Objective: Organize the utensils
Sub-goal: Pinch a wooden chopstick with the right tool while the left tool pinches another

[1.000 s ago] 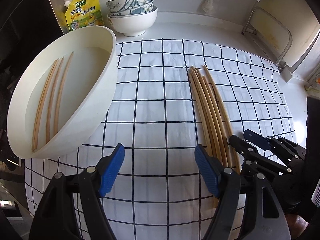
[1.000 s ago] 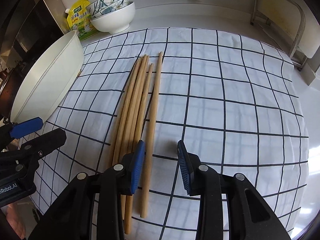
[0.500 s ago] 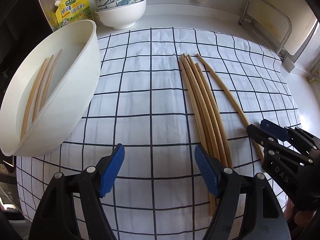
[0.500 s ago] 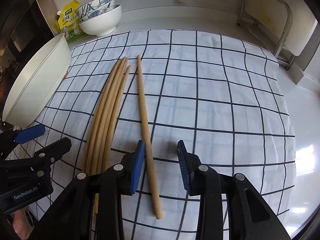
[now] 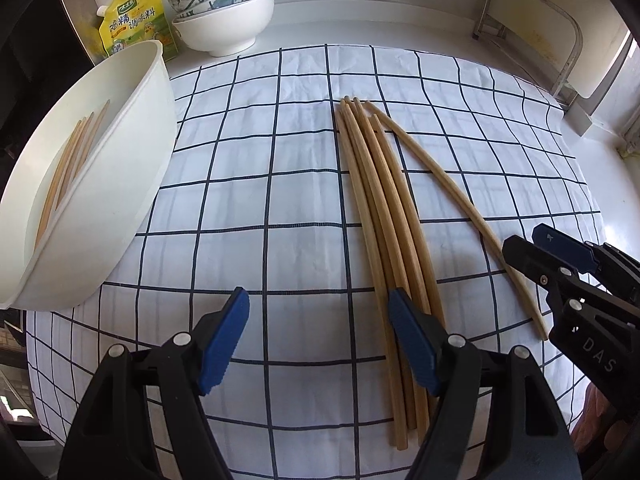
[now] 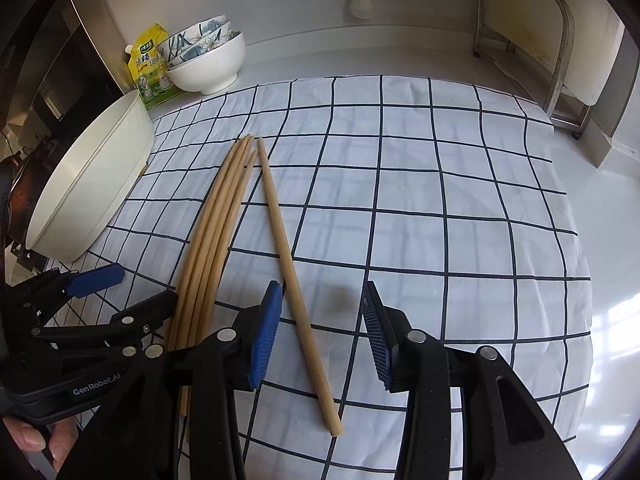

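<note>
Chopstick (image 6: 298,300) on cloth — between right tool's (image 6: 320,332) parted pads

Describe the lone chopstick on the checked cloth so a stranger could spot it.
Find the checked cloth, then the chopstick bundle on it. The lone chopstick lies just right of the bundle, splayed away, its near end between the right gripper's open jaws.

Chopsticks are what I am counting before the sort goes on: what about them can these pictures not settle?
- Bundle of chopsticks: near ends hidden behind the left hand-held gripper in both views.
- Chopsticks in the white tub: the wall cuts off their lower ends in the left view; the right view shows no inside, so the count is unsure.
- Single chopstick: fully visible between the open right hand-held gripper.
</note>
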`<state>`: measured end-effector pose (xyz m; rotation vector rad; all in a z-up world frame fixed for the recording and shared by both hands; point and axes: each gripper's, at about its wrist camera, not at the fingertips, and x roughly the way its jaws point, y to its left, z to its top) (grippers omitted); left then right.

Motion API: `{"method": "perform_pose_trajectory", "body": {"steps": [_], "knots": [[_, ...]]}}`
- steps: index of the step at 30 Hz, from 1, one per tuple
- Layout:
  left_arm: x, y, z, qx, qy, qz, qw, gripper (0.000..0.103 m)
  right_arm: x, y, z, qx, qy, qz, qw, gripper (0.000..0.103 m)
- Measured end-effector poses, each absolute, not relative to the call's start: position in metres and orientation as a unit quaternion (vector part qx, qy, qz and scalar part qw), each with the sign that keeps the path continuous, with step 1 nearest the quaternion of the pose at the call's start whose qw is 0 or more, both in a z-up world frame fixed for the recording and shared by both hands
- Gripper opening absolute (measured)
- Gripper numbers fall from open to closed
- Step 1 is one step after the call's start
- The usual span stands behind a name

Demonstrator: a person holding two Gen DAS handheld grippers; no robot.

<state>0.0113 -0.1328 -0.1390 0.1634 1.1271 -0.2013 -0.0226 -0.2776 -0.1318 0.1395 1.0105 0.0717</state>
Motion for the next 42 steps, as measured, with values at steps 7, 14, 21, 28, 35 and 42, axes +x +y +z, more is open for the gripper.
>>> {"method": "perform_pose_trajectory", "body": {"steps": [7,14,21,28,35,42], "knots": [[0.012,-0.13,-0.141,0.092,0.537,-0.079,0.835,0.072,-0.02,-0.278,-0.133,0.067,0.483,0.042,0.872,0.04],[0.02,-0.124,-0.14,0.09,0.533,-0.066,0.839,0.075,-0.015,-0.27,-0.133,0.049,0.481,0.049,0.874,0.04],[0.035,-0.128,-0.141,0.071,0.531,-0.069,0.841,0.069,-0.004,-0.26,-0.141,-0.001,0.488,0.039,0.872,0.04],[0.036,-0.141,-0.138,0.071,0.53,-0.107,0.838,0.021,-0.004,-0.252,-0.143,-0.035,0.476,0.044,0.878,0.024],[0.038,-0.141,-0.138,0.066,0.543,-0.122,0.828,0.007,-0.002,-0.267,-0.139,0.022,0.49,0.039,0.87,0.006],[0.039,-0.132,-0.133,0.057,0.556,-0.143,0.817,0.007,-0.011,-0.273,-0.128,0.062,0.494,0.018,0.867,0.006]]}}
